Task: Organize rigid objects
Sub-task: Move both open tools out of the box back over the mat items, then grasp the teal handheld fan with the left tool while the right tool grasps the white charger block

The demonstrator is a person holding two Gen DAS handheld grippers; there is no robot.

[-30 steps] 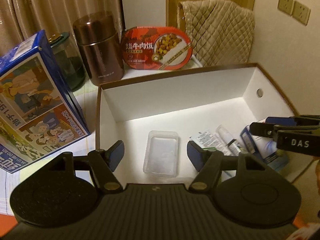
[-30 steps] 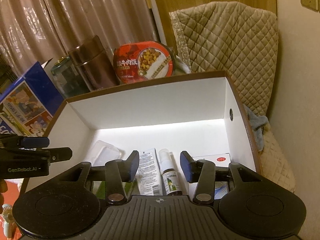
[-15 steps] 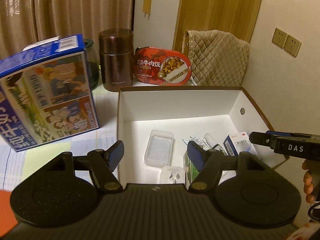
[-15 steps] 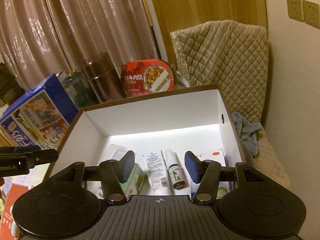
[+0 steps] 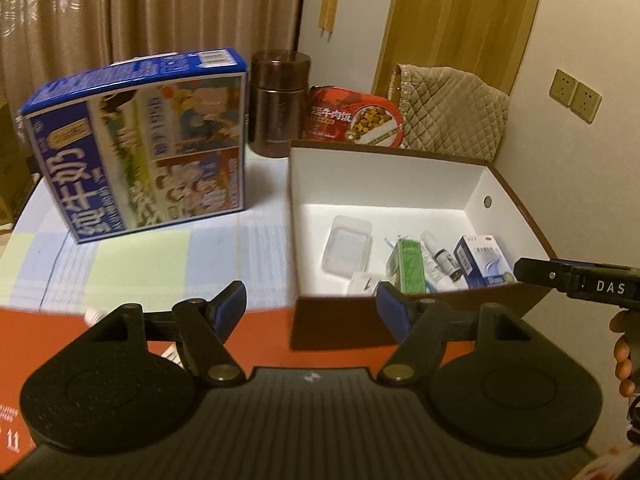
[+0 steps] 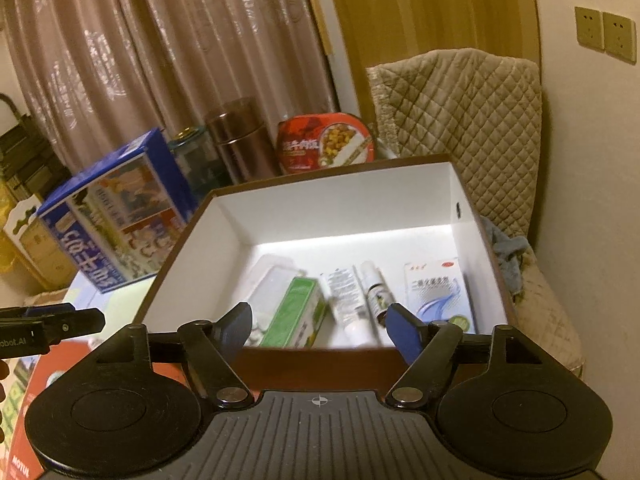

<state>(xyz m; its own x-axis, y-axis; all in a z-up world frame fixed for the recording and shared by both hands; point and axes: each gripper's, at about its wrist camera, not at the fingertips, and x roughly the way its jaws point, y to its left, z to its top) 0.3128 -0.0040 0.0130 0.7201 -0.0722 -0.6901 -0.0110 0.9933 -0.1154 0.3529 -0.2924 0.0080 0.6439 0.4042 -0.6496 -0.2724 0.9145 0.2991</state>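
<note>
A brown box with white inside (image 5: pixel 384 184) (image 6: pixel 344 196) stands on the table. In it lie a clear plastic case (image 5: pixel 347 245) (image 6: pixel 269 285), a green carton (image 5: pixel 412 266) (image 6: pixel 298 312), a white tube (image 6: pixel 345 300), a small spray bottle (image 5: pixel 440 254) (image 6: pixel 374 290), a blue-white medicine box (image 5: pixel 482 260) (image 6: pixel 438 292) and a white plug (image 5: pixel 362 283). My left gripper (image 5: pixel 312 312) is open and empty, in front of the box's near wall. My right gripper (image 6: pixel 318 330) is open and empty, above the near wall.
A blue milk carton box (image 5: pixel 140 136) (image 6: pixel 112 208) stands left of the box. A brown thermos (image 5: pixel 278 102) (image 6: pixel 240 140), a red meal tub (image 5: pixel 354 118) (image 6: pixel 326 142) and a glass jar (image 6: pixel 188 152) stand behind. A quilted chair (image 6: pixel 460 120) is at right. A red carton (image 5: pixel 80 328) lies below.
Both grippers have pulled back and up out of the box; the view now takes in the whole box, its near wall and the table to the left.
</note>
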